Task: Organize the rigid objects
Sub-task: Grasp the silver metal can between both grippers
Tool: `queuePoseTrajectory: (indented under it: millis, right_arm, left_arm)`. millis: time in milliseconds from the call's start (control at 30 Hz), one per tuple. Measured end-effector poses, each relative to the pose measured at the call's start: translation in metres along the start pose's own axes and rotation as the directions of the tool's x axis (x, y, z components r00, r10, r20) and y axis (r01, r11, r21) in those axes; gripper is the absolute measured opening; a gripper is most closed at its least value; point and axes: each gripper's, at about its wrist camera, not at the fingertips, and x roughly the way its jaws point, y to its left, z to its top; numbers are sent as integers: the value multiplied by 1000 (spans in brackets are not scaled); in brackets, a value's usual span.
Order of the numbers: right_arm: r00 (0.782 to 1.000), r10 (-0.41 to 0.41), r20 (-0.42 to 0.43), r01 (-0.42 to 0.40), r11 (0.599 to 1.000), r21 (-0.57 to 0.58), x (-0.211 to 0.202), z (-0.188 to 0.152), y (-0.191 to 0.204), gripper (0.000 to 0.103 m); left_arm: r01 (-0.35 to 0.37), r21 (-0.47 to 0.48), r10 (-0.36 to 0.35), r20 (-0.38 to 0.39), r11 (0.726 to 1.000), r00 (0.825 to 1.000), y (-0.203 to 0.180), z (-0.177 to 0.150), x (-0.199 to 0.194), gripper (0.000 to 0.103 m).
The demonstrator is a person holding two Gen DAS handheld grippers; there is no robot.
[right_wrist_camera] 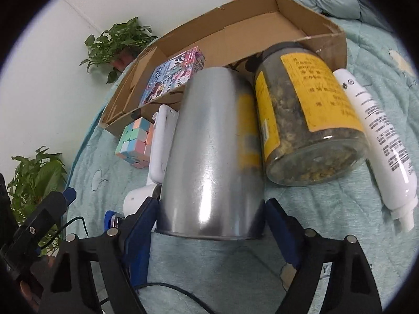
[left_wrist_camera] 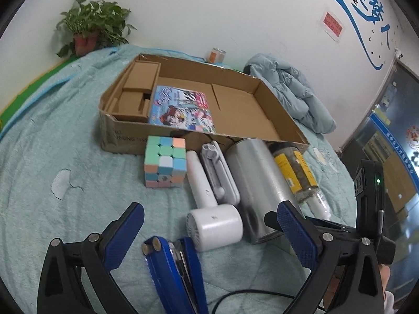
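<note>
In right wrist view only: white bottle (right_wrist_camera: 379,141).

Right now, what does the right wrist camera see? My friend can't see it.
The right gripper straddles the near end of a silver can lying on a teal blanket. Beside it lie a yellow-labelled jar and white bottle, before a cardboard box.

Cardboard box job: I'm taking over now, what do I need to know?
Left tool: open, blue stapler lying between its fingers.
Right tool: straddles the silver can; pressing or not, cannot tell.
Done: picture book is in the cardboard box.
Left: cube, white dryer, silver can, jar, white bottle, blue stapler, all on the blanket outside the box.
</note>
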Motion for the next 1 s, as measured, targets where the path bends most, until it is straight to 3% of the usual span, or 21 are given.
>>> queuePoseTrajectory:
  millis: [167,267,300,367,533,633,700,733,767,867,1000]
  right_arm:
    - [997,-78,10,78,986,-148,-34,-34,14,83]
    - [989,-137,-49,121,962,-243,-47,-69,19,83]
    - [986,-142,-82,115,956,-270,-49,-80,20,84]
    - [987,-96,-125,58,958,-283,-58,-96,21,84]
    - [986,27,-167,-71,963,-259,-74,-95,16,85]
    - [976,94,-195,-132,972,-194,-69,-81,4,84]
    - [978,41,-203,-86,971,-222,-59,-79,6,83]
    - [972,44,-229,-98,968,-230,-50,-78,8,82]
    - [968,55,-245,-113,967,-229,-46,-77,13,82]
    - [977,-19,-211,-51,945,-324,-40,-80,35,84]
    - [983,-68,-168,4,936,-351,-38,-82,43,84]
  left_arm:
    - [104,-18,-105,-67,994,992,-7,-9,-3,102]
    - [187,-28,-189,-141,982,972,-18,-26,-1,102]
    - [227,-44,-231,-178,973,957,-22,-35,2,102]
    - [268,-53,-273,-248,962,929,-30,-48,8,102]
    - [300,-107,-318,-310,948,896,-39,-64,16,101]
    - [268,-99,-285,-319,958,904,-40,-66,22,101]
    - [231,-115,-257,-344,966,903,-39,-68,32,99]
    - [219,-124,-249,-361,968,898,-38,-69,38,98]
    - [211,-114,-238,-353,971,905,-39,-68,39,98]
    - [194,-99,-217,-357,976,909,-40,-66,44,98]
    - [176,-89,-196,-357,980,913,-43,-65,48,97]
